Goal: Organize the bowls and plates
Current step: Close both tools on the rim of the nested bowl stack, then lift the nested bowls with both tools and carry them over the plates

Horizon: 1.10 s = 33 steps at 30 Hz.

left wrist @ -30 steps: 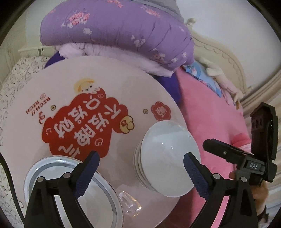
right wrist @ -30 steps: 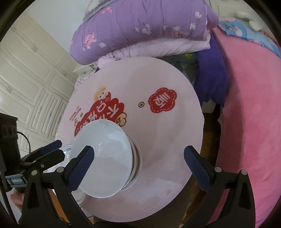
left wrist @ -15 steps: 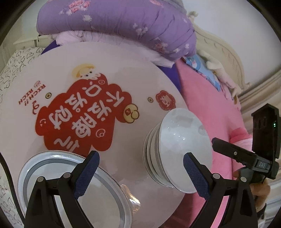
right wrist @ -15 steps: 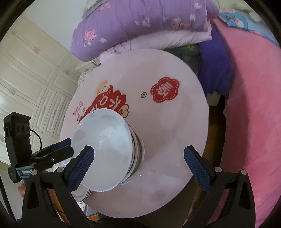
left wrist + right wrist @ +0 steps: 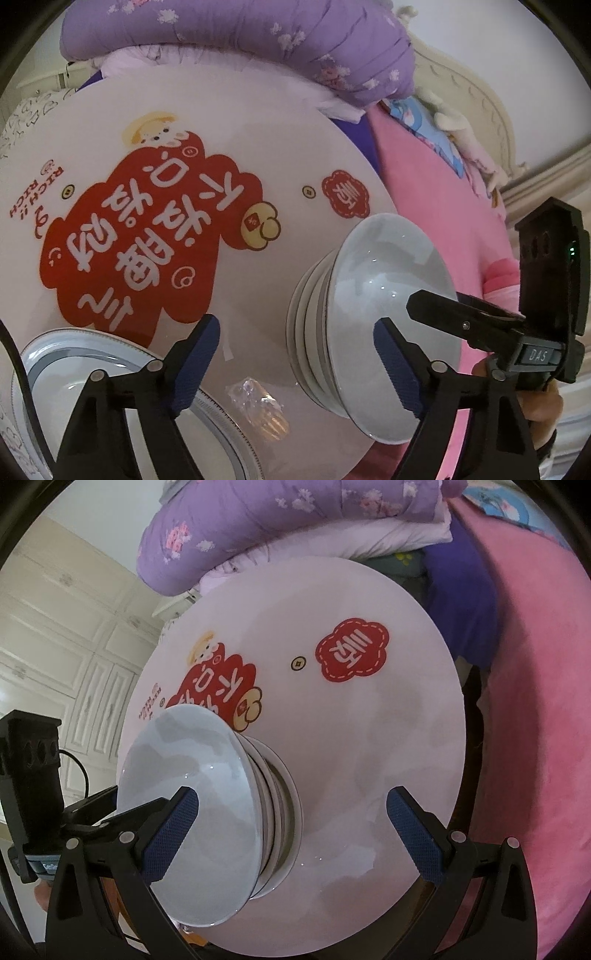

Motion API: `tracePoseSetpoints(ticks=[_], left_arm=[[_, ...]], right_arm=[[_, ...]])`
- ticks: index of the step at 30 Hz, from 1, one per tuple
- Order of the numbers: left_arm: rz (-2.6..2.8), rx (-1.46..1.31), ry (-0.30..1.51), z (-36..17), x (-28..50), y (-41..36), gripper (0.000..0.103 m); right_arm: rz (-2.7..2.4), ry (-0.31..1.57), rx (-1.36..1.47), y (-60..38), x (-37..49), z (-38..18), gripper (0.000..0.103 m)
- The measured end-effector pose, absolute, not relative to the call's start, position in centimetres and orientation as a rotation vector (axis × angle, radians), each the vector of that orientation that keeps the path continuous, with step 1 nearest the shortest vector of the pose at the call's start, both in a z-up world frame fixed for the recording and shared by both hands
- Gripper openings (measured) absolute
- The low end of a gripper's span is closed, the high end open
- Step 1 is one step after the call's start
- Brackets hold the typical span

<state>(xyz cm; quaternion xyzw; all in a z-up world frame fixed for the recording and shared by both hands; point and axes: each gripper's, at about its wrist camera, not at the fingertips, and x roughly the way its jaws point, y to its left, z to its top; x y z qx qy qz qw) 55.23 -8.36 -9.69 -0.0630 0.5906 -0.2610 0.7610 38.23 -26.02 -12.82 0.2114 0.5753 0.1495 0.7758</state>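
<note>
A stack of white bowls (image 5: pixel 373 317) stands near the front right edge of the round pink table (image 5: pixel 229 122); it also shows in the right wrist view (image 5: pixel 207 797). A grey-rimmed plate (image 5: pixel 77 373) lies at the table's front left. My left gripper (image 5: pixel 295 365) is open and empty, between the plate and the bowls. My right gripper (image 5: pixel 291 830) is open and empty, its jaws wide apart around the bowl stack's near side. The right gripper also shows in the left wrist view (image 5: pixel 480 325).
A small clear glass object (image 5: pixel 258 402) lies between plate and bowls. Purple and lilac bedding (image 5: pixel 240 40) is piled behind the table. A pink blanket (image 5: pixel 535 701) covers the bed on the right. White cabinet doors (image 5: pixel 55 635) stand at the left.
Both grippers have moved closer to the bowl stack, which looms larger in both views. Both stay open and empty. The bowls and plate have not moved.
</note>
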Motion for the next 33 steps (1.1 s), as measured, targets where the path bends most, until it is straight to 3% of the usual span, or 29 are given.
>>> tracePoseSetpoints(ticks=[5,8,11,12,14,15,17,27,33], left_arm=[[-0.564,-0.139,1.306,-10.8,55.5,-8.9,0.072],[-0.564,-0.160,1.335,-11.8,55.9,-9.0,0.064],[-0.589,-0.237,1.369,-13.1,56.5,-8.8,0.063],[-0.594,-0.252,1.372,-13.3,56.6,-8.8,0.061],[-0.618,-0.296,1.378,-13.5,56.9,-8.6,0.050],[-0.633,-0.317,1.383,-13.5,57.0,-8.6,0.040],[-0.631,-0.307,1.379,-13.2,57.1,-8.9,0.036],[-0.595,-0.427,1.416,-13.6,57.2,-7.8,0.028],[-0.586,-0.380,1.424,-13.5,56.4,-7.8,0.033]], right_arm=[[0.332,1.263,0.452,-25.6,38.6,-13.5,0.100],[0.334,1.285,0.448,-25.2,38.9,-14.3,0.093],[0.339,1.305,0.455,-25.0,39.2,-15.0,0.077],[0.356,1.305,0.476,-25.1,39.3,-15.2,0.076],[0.398,1.310,0.521,-25.0,39.5,-15.4,0.065],[0.419,1.308,0.530,-24.8,39.5,-15.3,0.057],[0.430,1.301,0.519,-24.3,39.6,-14.6,0.048],[0.373,1.320,0.620,-25.6,38.1,-14.4,0.047],[0.386,1.307,0.549,-25.0,36.9,-13.7,0.050]])
